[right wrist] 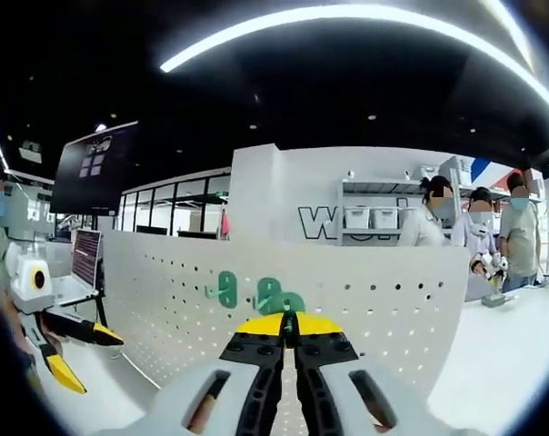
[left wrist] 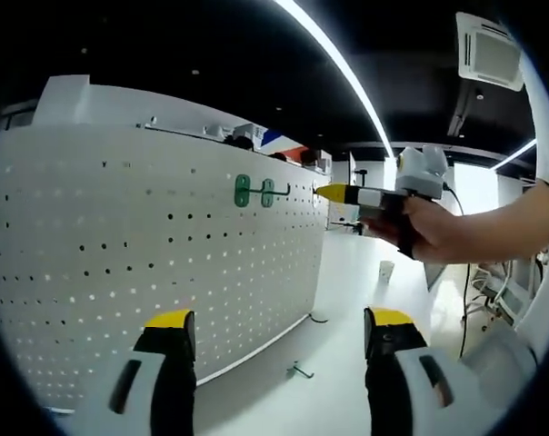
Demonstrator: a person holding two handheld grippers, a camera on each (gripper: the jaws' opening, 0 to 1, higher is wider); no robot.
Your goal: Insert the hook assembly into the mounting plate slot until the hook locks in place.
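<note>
Green hook (right wrist: 288,320) — right gripper (right wrist: 289,320) fingers clamped | pegboard (right wrist: 365,300) | wall lettering "W"

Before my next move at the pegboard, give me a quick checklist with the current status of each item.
1. Left tool open and empty: ok.
2. Right tool shut, up close to the green hooks: ok.
3. Right tool actually gripping a hook: cannot tell.
4. Green hooks locked into the pegboard: cannot tell.
5. Loose hook lying on the table, in view: ok.
</note>
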